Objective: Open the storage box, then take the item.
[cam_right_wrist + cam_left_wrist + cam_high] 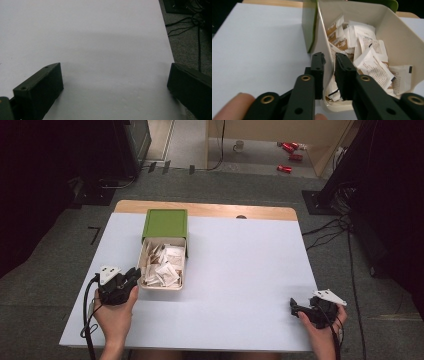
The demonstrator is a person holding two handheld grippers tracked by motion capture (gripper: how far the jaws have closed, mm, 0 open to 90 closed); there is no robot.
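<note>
Left hand-held gripper (134, 276) sits at the near-left of the worktop (240, 285), held in the person's left hand (116, 312), tips right at the near-left corner of the cream tray (141, 265). In the left gripper view its jaws stand a narrow gap apart and straddle the tray's near wall (323, 75), one jaw outside, one inside among the sachets (372, 62); whether the pads press the wall or a sachet, cannot tell. Left hand-held gripper (329, 60) tips point toward 12 o'clock, tray runs away from them toward 12–1 o'clock. White and brown paper sachets lie piled loose in the tray, most of them at 1–2 o'clock of the jaws. Green lid/sleeve (165, 224) sits at the tray's far end, touching it, near the wooden far edge (205, 209) of the worktop. Right hand-held gripper (294, 307) at the near-right corner, well apart from the tray, which lies at about 10 o'clock from it; jaws wide apart, nothing between them, bare white worktop (100, 50) ahead.
</note>
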